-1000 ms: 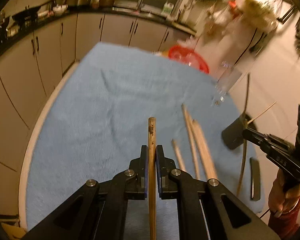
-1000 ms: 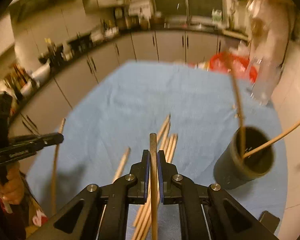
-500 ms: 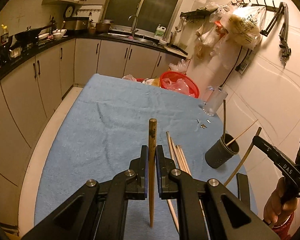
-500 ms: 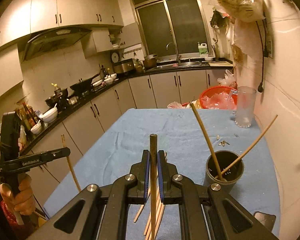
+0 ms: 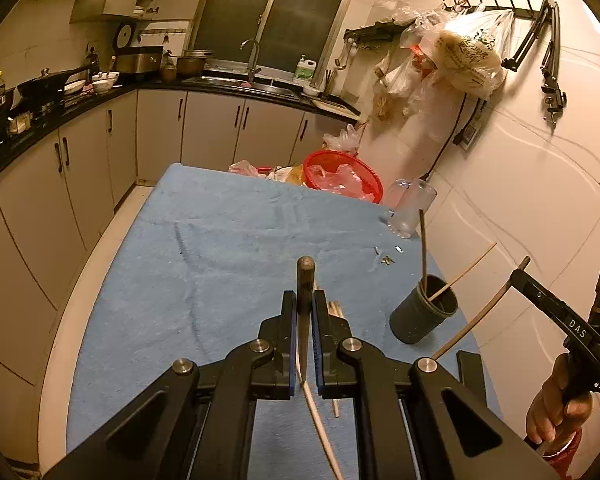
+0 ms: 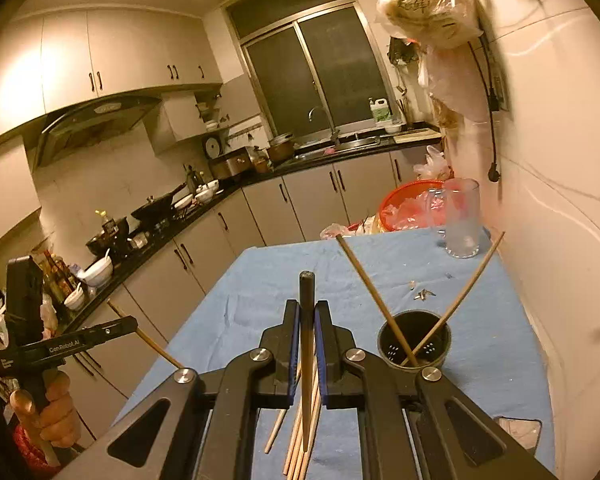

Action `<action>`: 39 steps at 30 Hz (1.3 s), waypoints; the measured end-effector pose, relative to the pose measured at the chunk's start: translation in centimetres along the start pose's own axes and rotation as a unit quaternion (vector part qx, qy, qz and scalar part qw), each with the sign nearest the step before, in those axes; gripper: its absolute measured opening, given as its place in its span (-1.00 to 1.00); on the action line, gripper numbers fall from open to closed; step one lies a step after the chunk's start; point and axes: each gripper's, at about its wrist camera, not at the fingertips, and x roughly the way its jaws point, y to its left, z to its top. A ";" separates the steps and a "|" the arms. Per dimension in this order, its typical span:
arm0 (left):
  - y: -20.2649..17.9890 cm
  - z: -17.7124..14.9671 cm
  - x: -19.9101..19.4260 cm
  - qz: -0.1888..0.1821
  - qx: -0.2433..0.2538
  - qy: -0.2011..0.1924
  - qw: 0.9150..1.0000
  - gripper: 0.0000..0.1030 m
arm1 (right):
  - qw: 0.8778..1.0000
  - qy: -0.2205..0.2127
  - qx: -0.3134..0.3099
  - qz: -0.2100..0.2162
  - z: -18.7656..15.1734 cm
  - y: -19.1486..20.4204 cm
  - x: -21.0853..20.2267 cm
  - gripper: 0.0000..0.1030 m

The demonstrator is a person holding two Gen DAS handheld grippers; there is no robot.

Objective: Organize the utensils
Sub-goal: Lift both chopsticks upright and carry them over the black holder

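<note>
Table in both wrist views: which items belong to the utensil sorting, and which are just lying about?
Job:
left gripper and right gripper, each shut on a chopstick
dark holder cup with two chopsticks in it
loose chopsticks on the blue cloth

Lying about:
glass tumbler
red basket
small scraps

We read "DAS" on the right gripper (image 5: 516,280). "GenRobot.AI" is on the left gripper (image 6: 134,322). The hanging bag (image 6: 424,4) print is illegible.

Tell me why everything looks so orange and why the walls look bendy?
Both views glow orange from warm indoor lamps, and the window is dark. In the left wrist view the fisheye lens bends the cabinets into curves and leaves black corners. In the right wrist view, light glares on the upper cabinets, and the hanging bag and wall look smeared.
</note>
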 end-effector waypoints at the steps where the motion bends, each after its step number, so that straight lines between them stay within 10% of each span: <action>1: -0.2 0.1 0.0 -0.001 0.001 0.000 1.000 -0.86 | 1.000 -0.002 0.002 -0.001 0.2 -0.1 -0.2 -0.85; 39: -15.3 8.7 -0.1 -0.102 0.079 -0.044 0.991 -0.86 | 0.988 -0.116 0.098 -0.034 6.3 -8.4 -6.9 -0.85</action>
